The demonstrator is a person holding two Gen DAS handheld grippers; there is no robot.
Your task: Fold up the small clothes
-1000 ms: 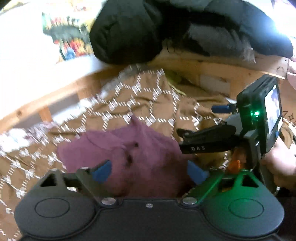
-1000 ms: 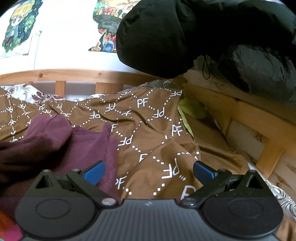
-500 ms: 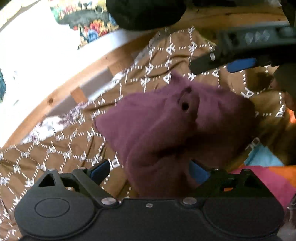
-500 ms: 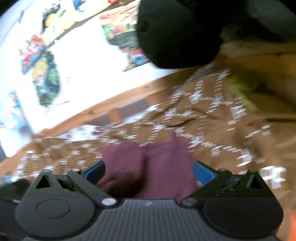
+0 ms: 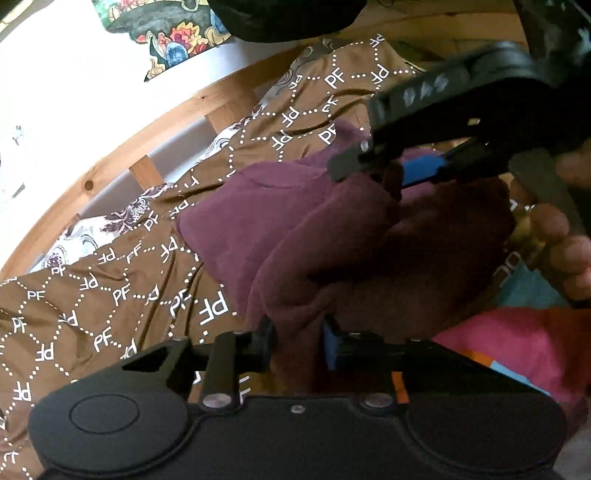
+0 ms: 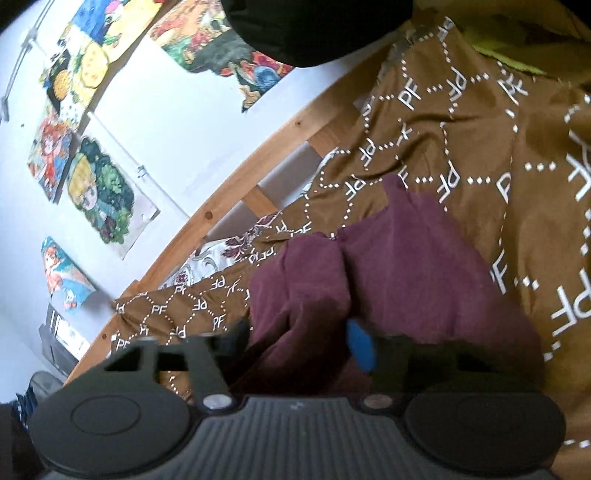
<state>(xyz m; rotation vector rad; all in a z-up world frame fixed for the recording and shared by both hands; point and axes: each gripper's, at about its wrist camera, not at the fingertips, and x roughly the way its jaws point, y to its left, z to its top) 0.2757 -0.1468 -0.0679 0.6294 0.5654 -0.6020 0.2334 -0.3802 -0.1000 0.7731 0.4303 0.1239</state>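
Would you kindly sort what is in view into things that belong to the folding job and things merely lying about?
Belongs to the job:
maroon knit garment
left gripper
right gripper

Just lying about:
brown PF-patterned bedspread
black padded jacket
pink and orange cloth
wooden bed rail

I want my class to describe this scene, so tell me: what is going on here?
A person holds a two-finger gripper in each hand and is working on a maroon garment lying on a brown blanket printed with PF. The left gripper is shut on a bunched fold of the cloth near its lower edge. The right gripper is also pinched on the garment at another spot. The cloth is bunched, not laid flat, so the fold is not finished.
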